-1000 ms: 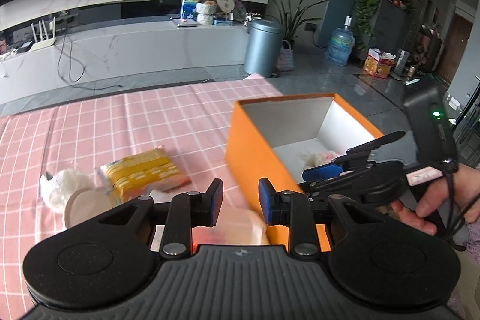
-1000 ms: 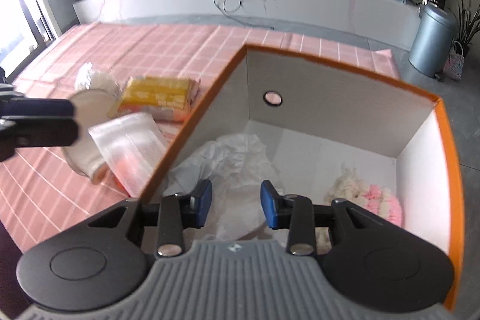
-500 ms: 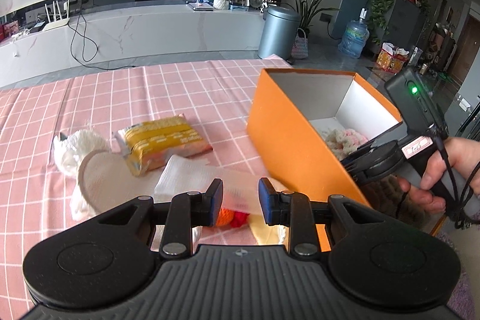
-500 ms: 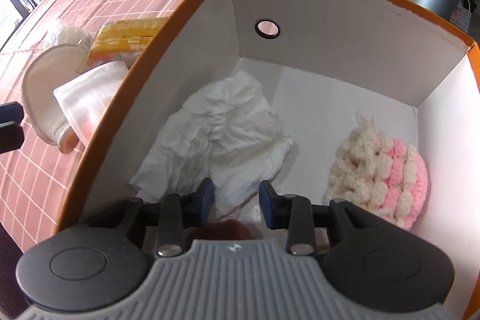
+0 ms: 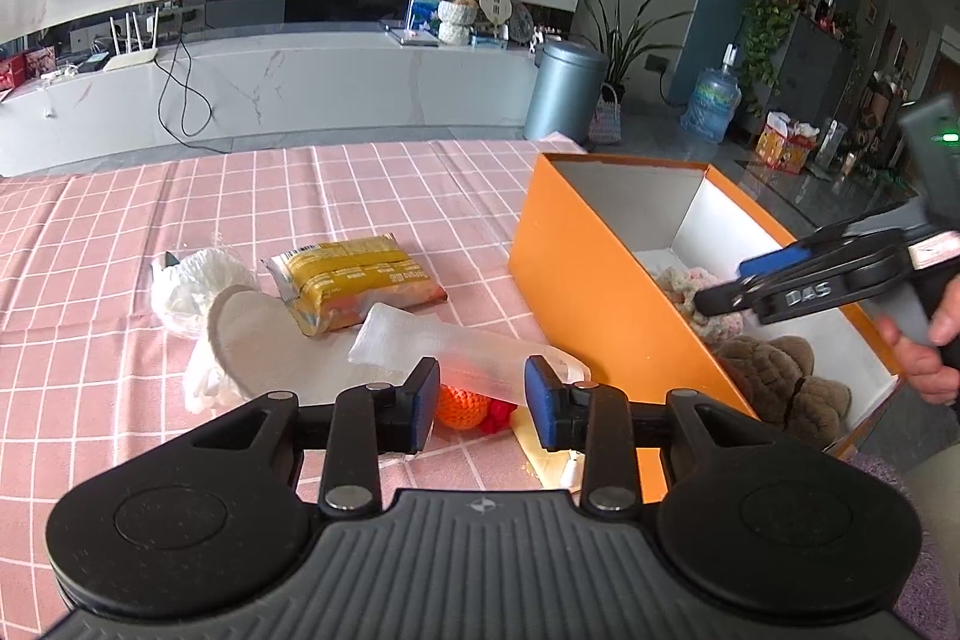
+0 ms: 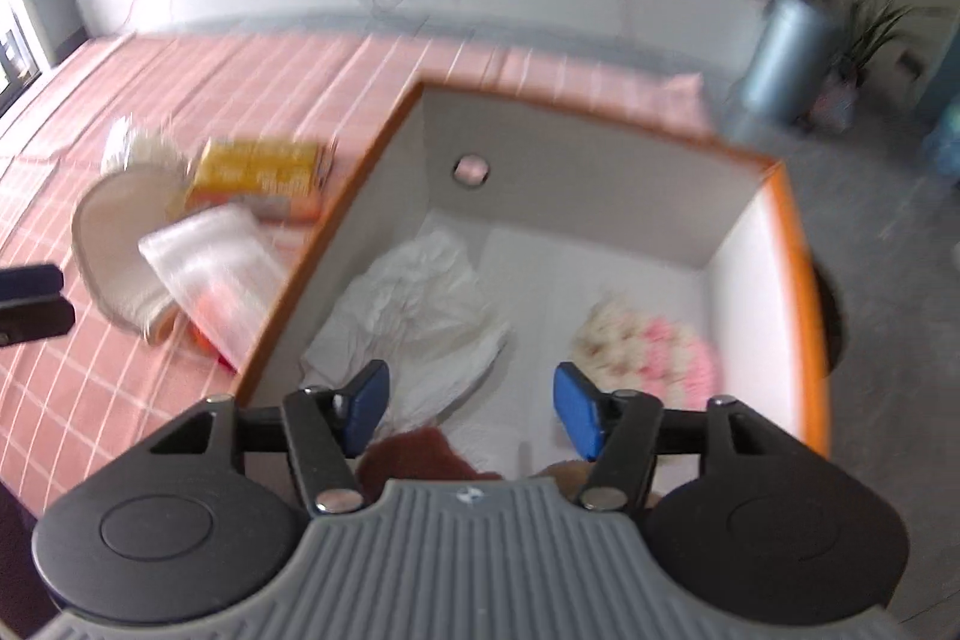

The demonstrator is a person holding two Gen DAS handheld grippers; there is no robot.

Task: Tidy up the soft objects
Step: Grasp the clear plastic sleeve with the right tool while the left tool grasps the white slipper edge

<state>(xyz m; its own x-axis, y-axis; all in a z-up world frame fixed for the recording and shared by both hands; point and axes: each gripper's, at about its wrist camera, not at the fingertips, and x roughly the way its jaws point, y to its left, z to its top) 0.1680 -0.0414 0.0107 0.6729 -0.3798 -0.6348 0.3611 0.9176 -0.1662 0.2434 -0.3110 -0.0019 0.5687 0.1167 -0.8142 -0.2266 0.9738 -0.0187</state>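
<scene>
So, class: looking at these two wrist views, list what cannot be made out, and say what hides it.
- Orange knitted item, left wrist view: mostly covered by the clear bag and the left hand-held gripper.
- Brown plush, right wrist view: cut off by the right hand-held gripper body.
- Yellow packet, right wrist view: print unreadable through motion blur.
- Orange box, left wrist view: its near wall hides most of the floor.

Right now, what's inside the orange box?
Inside the orange box: crumpled white cloth, a pink-and-cream crocheted piece, and a brown knitted plush. Whatever lies under them is hidden.
</scene>
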